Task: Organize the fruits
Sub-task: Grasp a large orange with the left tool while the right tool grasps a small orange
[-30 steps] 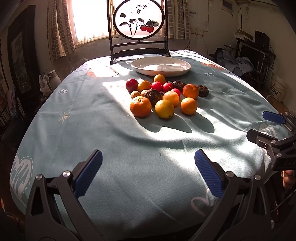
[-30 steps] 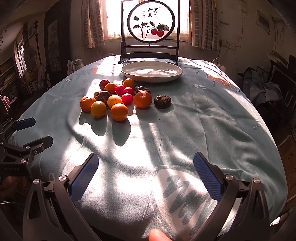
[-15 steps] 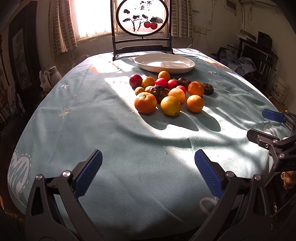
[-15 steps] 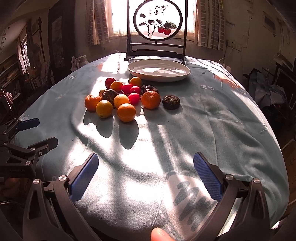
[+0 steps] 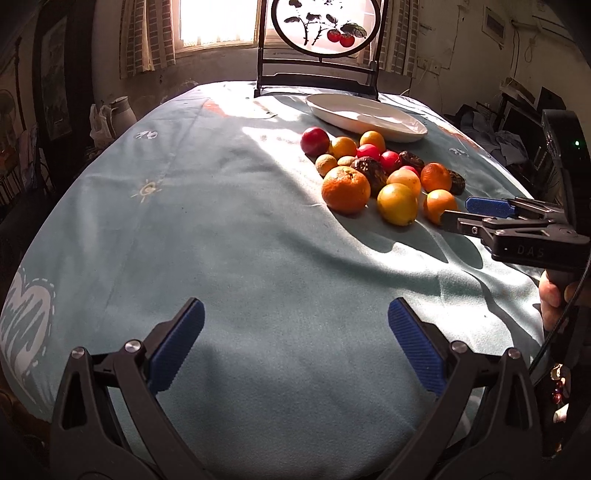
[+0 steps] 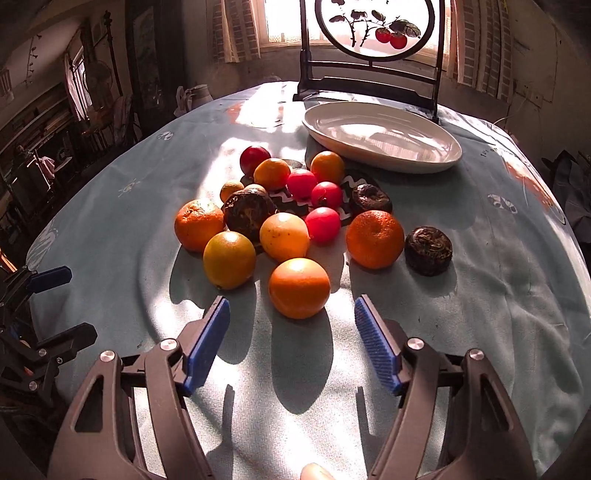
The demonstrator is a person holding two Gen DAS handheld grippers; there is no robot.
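Both grippers have come forward toward the fruit since a second ago, the right one much further, and its jaws have just been closing, with nothing between them yet. That right gripper (image 6: 291, 345) now sits just short of the nearest orange (image 6: 299, 288), its blue pads apart and flanking the orange's shadow without touching the fruit. From the left wrist camera it enters at 3 o'clock, tips beside that same orange (image 5: 439, 205). The left gripper (image 5: 295, 343) hangs open over bare blue cloth at 6 o'clock, well apart from the pile.

On the surface (image 6: 498, 295) the fruit lies clustered near the middle: oranges and yellower citrus in front, small red fruits (image 6: 323, 223) behind, and several dark wrinkled fruits, one (image 6: 428, 251) apart at 3 o'clock of the pile. A white plate (image 6: 424, 162) stands at 12 o'clock beyond the fruit, holding nothing, and behind it a round painted screen (image 6: 373, 29) in a dark frame.
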